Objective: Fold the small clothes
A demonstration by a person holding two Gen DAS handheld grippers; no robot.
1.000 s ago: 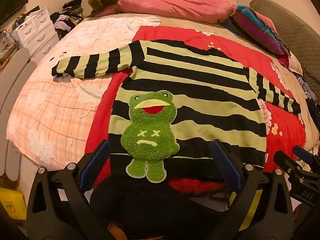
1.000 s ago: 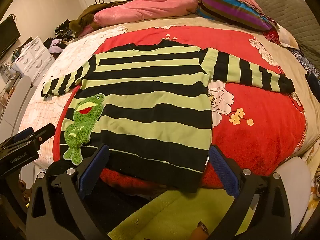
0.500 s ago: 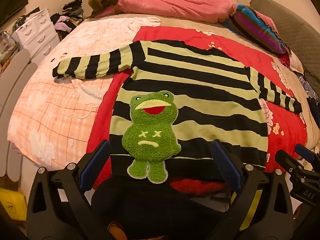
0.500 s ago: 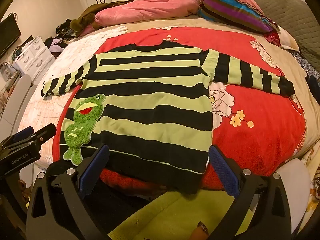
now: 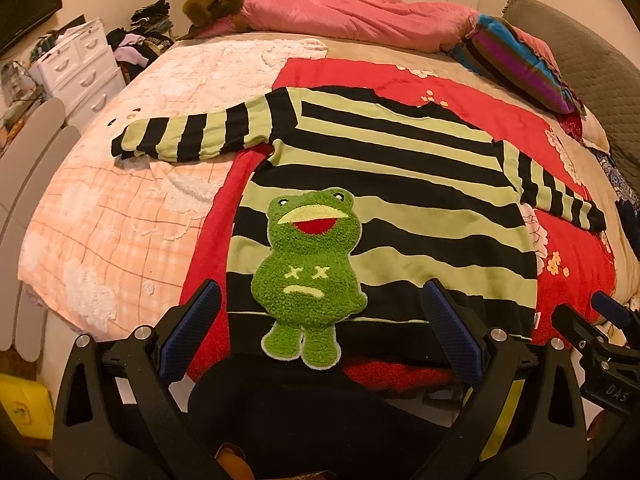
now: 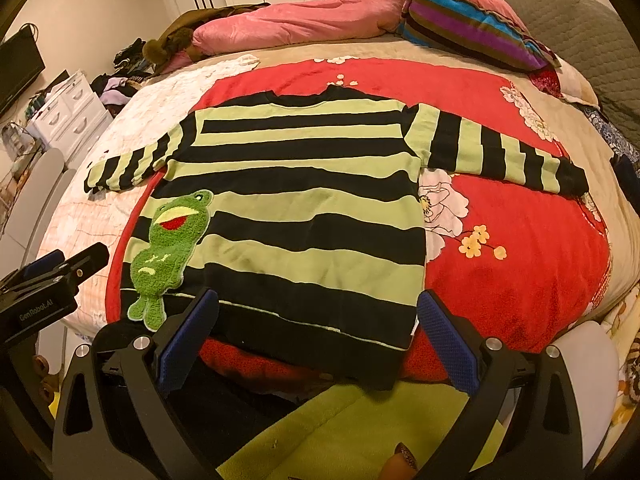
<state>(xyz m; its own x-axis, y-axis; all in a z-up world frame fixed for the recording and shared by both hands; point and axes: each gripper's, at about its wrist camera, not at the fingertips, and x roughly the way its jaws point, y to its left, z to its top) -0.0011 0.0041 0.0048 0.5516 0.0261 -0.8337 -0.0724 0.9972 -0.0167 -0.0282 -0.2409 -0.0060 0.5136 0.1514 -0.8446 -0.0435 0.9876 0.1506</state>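
Striped sweater [image 6: 296, 216] is spread flat, front up, on the red blanket [image 6: 520, 272] w/ both sleeves out to the sides, and that's the start position you'd want for folding, nothing doubled over yet. Frog patch [image 5: 308, 276] sits low on the front, near the hem, which hangs right at the bed's near edge. One sleeve [image 5: 188, 136] runs off the red blanket onto the pale pink checked quilt [image 5: 112, 232]; other sleeve [image 6: 500, 152] lies across the red, cuff pointing toward the far side. Left hand-held gripper [image 5: 320, 332] hovers just short of the hem, jaws spread wide, nothing btwn them, lined up roughly around the frog. Right hand-held gripper [image 6: 316, 336] same deal: wide open, empty, aimed at the hem's other half near the corner. Both poised side by side at the bottom edge, prob. so each can take a hem corner or go for a sleeve. No fold begun, by the look of it. Further out: pink duvet [image 6: 288, 20] and striped pillow [image 6: 472, 20] piled at the head of the bed, white drawers [image 5: 80, 64] off to the side.
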